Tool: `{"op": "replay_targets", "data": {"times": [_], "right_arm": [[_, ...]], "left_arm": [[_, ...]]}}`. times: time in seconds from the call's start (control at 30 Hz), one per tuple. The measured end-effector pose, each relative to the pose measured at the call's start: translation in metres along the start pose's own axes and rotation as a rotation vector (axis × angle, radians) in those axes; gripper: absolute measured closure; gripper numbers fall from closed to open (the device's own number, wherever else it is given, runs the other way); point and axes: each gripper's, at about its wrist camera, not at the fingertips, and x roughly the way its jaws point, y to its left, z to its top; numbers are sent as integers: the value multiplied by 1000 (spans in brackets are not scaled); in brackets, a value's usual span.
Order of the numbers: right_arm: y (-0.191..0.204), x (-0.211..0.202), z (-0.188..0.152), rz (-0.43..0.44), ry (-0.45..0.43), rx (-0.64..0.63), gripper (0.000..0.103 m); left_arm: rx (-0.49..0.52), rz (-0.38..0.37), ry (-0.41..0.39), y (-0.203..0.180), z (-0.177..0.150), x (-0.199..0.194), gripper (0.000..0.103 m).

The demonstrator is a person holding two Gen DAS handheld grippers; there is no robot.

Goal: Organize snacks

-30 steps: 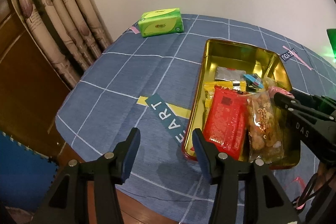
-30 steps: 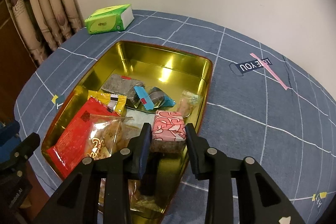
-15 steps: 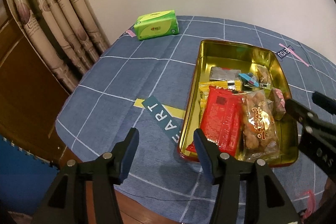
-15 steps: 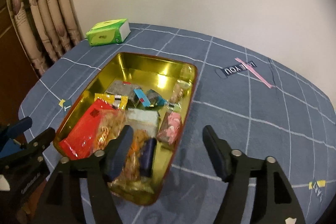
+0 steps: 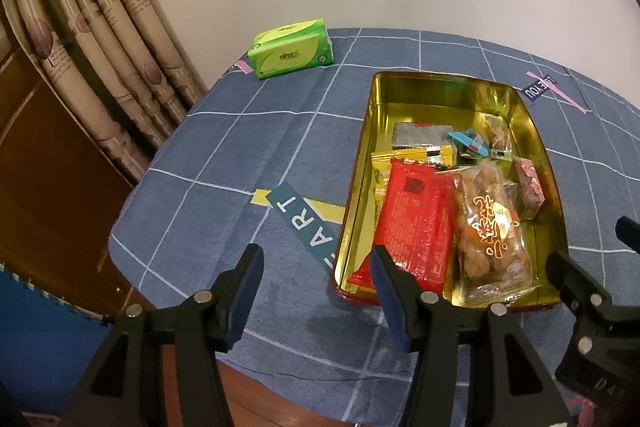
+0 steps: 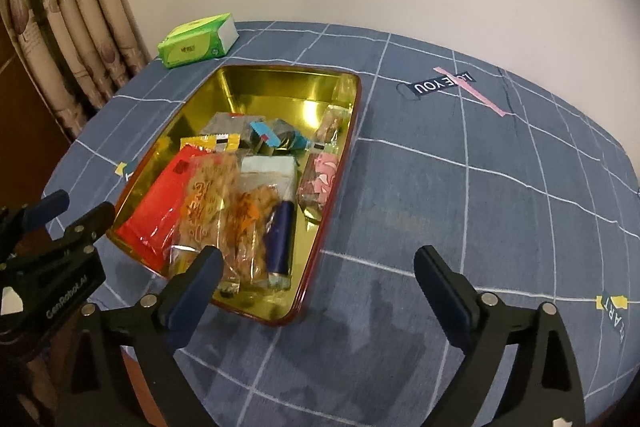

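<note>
Ahead of my left gripper [image 5: 316,281], the tin [image 5: 536,131] is polished gold metal inside, mirror-bright, with a red lacquered outer wall. The red packet [image 5: 416,223] just beyond my right-hand finger is glossy plastic film. Beside it the clear bag [image 5: 492,227] is shiny, crinkled cellophane. The pink-wrapped block [image 5: 528,183] looks like printed film, slightly glossy. Under everything the tablecloth [image 5: 240,155] is matt blue woven cloth. Far ahead, the green tissue pack [image 5: 292,49] has a soft plastic sheen. My fingers [image 6: 444,279] are matt black plastic with dull blue pads.
</note>
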Motion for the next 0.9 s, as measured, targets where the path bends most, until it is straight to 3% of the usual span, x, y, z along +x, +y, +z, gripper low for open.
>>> {"op": "replay_targets", "data": {"times": [0.9], "right_arm": [[4,2,-2,-41,-6,-39,2]], "left_arm": [[22,0,9,-3,-2,0,46]]}}
